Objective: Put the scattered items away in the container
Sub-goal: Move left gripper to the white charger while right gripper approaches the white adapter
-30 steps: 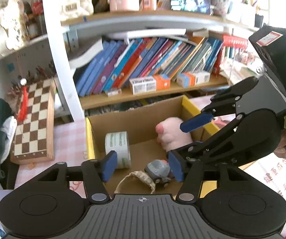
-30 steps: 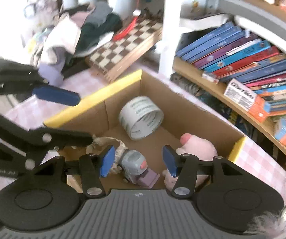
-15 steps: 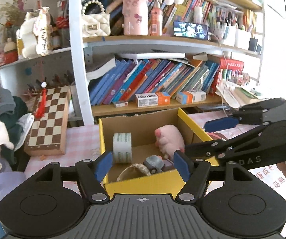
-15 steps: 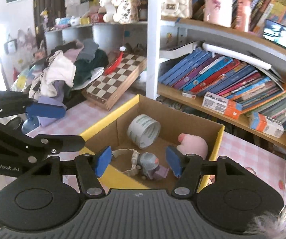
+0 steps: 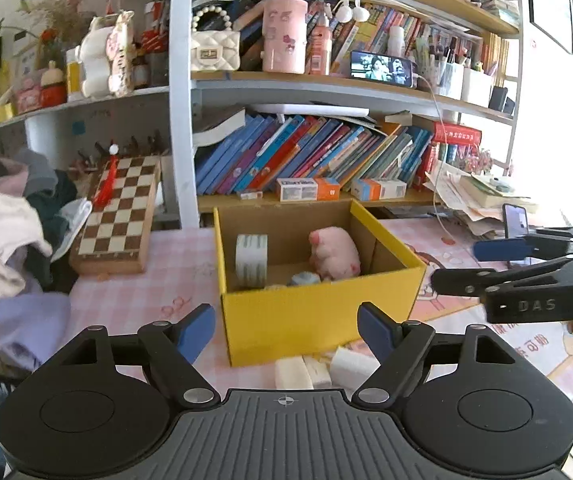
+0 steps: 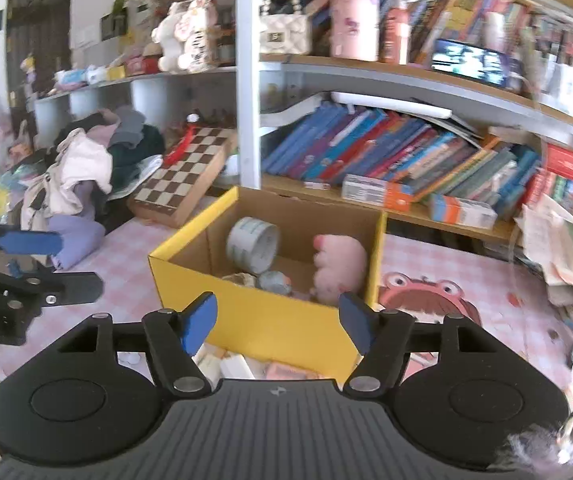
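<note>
Left wrist view gives us the yellow box on the pink checked desk, holding a tape roll standing on edge against its left wall, a pink plush pig with its long axis running toward the back wall, and a small grey toy between them. We hold our left gripper before the box's near wall, jaws wide apart and empty, with white blocks lying on the desk just under it. Our right gripper likewise faces the box with jaws spread, gripping nothing.

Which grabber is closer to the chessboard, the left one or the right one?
Left. The left gripper hangs in front of the yellow box, on the chessboard side; the right gripper sits beyond the box's far side.
</note>
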Demonstrator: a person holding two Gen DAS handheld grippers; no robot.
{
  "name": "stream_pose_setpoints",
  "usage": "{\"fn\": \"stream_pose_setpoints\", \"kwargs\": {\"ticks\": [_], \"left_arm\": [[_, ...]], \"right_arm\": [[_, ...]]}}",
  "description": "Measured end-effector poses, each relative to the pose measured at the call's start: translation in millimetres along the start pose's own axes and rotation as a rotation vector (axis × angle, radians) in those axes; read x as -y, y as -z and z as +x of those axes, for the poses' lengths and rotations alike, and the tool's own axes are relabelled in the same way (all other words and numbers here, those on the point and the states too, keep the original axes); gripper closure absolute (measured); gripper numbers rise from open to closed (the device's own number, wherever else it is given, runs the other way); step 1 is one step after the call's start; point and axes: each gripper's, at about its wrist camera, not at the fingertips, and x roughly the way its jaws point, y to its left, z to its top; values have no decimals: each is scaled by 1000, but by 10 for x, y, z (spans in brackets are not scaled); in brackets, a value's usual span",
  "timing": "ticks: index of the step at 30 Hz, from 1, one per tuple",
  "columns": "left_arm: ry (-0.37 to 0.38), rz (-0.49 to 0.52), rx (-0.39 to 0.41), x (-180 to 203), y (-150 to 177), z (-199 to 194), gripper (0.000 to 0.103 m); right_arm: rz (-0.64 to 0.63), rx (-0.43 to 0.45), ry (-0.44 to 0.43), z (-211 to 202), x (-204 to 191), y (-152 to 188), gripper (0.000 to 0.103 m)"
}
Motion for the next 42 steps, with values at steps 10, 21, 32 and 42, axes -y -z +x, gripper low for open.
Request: {"fn": "stream_pose_setpoints", "kwargs": {"ticks": [10,21,32,42], "left_arm": [[-33,-20,-7,31,314,-210,17],[-97,-23,-12,21,582,-248,12],[-90,-13,-97,126,875,-97,12],[-67,39,-151,222,930,48,12]], "right_arm": [[82,23,144,-344,-42,444,21],[97,-40,235,-361,-218,845,16],[123,-175,199,-169,-430,1148,14],[86,-229,142,-41,-469,1168,14]]}}
